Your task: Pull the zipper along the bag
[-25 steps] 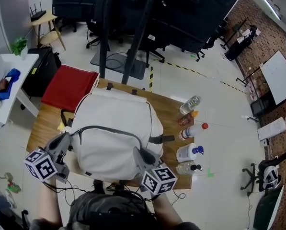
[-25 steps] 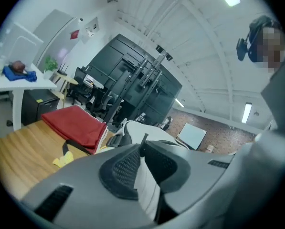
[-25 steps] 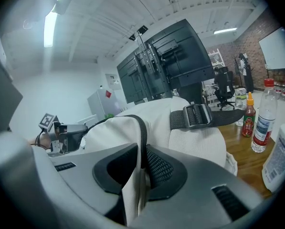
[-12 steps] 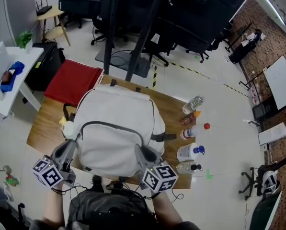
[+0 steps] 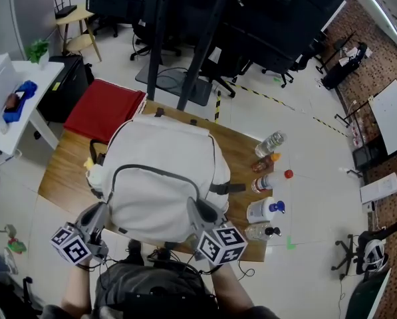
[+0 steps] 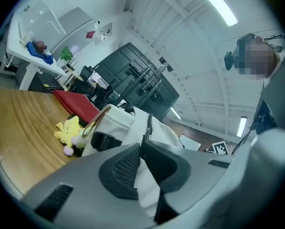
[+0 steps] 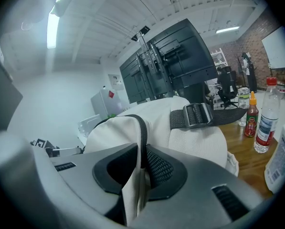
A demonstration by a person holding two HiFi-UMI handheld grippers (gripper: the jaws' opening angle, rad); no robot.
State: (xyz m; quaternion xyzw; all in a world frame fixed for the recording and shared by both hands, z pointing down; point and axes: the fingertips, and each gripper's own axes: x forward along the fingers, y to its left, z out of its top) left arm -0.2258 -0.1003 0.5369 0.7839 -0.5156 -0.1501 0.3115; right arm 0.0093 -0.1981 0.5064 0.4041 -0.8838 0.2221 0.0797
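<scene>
Left edge of table [image 5: 55,178]: left gripper [image 5: 102,209] has its jaws closed on the zipper pull [image 6: 146,132], w/ a bit of white cloth of the bag [image 5: 165,178] between the pads (left gripper view). Vs 1 s ago it has come down the bag's left flank, toward the person. Its marker cube now sits lower and nearer the table's front edge. Jaw gap looks unchanged.

Yellow plush toy [image 5: 90,166] lies on the wood just beside the bag's left side. Red cushion [image 5: 104,108] sits beyond the table's far-left corner.

Bag is a white backpack lying mid-table. The dark zipper [image 5: 155,171] arcs across its near half, from left gripper over to the right one. Bag pos. approx same as before.

Right gripper [image 5: 194,206] is at the arc's right end, on the bag's front-right. Its jaws are clamped on a fold of bag cloth beside the dark zipper tape — no shift vs earlier frames. Black strap w/ buckle [image 7: 198,114] juts from the bag's right side.

Right of bag there is a row of bottles [image 5: 264,185] on the wood, apart from the bag.
</scene>
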